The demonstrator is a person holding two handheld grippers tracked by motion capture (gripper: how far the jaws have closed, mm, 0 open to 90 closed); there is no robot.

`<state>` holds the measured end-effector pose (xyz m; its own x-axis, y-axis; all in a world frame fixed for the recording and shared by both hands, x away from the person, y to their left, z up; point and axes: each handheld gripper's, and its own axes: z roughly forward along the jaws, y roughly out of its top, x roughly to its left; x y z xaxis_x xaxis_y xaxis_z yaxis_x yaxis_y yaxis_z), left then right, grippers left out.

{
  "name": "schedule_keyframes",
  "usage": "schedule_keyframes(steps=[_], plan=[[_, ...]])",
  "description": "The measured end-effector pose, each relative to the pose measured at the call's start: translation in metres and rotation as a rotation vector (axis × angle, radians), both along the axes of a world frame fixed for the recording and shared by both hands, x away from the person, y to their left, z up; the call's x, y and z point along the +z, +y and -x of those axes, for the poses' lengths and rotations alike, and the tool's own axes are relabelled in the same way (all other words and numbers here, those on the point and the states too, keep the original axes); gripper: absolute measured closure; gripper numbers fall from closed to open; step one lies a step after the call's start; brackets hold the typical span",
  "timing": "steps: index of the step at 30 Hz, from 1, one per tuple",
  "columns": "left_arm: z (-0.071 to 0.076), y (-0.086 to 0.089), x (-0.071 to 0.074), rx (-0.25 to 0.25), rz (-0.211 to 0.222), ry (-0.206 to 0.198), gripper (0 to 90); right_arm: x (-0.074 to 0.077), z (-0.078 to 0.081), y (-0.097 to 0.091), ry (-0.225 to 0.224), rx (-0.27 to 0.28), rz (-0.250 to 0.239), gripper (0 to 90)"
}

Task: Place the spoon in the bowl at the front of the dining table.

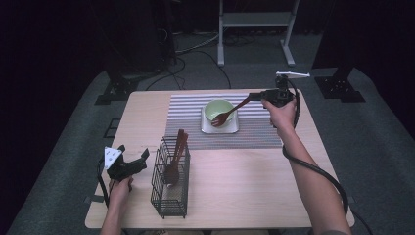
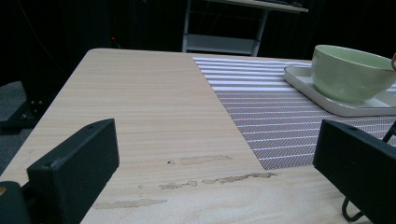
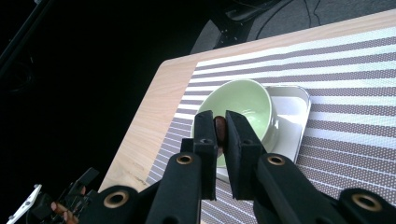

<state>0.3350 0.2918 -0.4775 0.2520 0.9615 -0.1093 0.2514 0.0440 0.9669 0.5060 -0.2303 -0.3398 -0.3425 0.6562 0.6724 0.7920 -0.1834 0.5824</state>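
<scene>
The right claw (image 1: 256,96) was clamped on a fork (image 1: 229,112), its head held over the bowl (image 1: 219,110), seemingly for placing. The left claw (image 1: 133,157) was kept open, resting idle on the surface (image 1: 235,186).

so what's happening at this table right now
A person works with a gripper in each hand. The right gripper is shut on a brown wooden fork, holding its head over the green bowl on the white tray. The left gripper rests open beside the wire basket, which holds more wooden utensils.

brown wooden fork (image 1: 229,112) slants, tines over the green bowl (image 1: 218,108).
</scene>
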Motion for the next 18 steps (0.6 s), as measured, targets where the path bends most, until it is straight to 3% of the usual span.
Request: schedule_keyframes(steps=[18], plan=[[-0.0002,0.0005,-0.0001,-0.001,0.002,-0.002,0.0,0.0017,-0.0049,-0.0017,-0.009,-0.041,0.015,82.4]])
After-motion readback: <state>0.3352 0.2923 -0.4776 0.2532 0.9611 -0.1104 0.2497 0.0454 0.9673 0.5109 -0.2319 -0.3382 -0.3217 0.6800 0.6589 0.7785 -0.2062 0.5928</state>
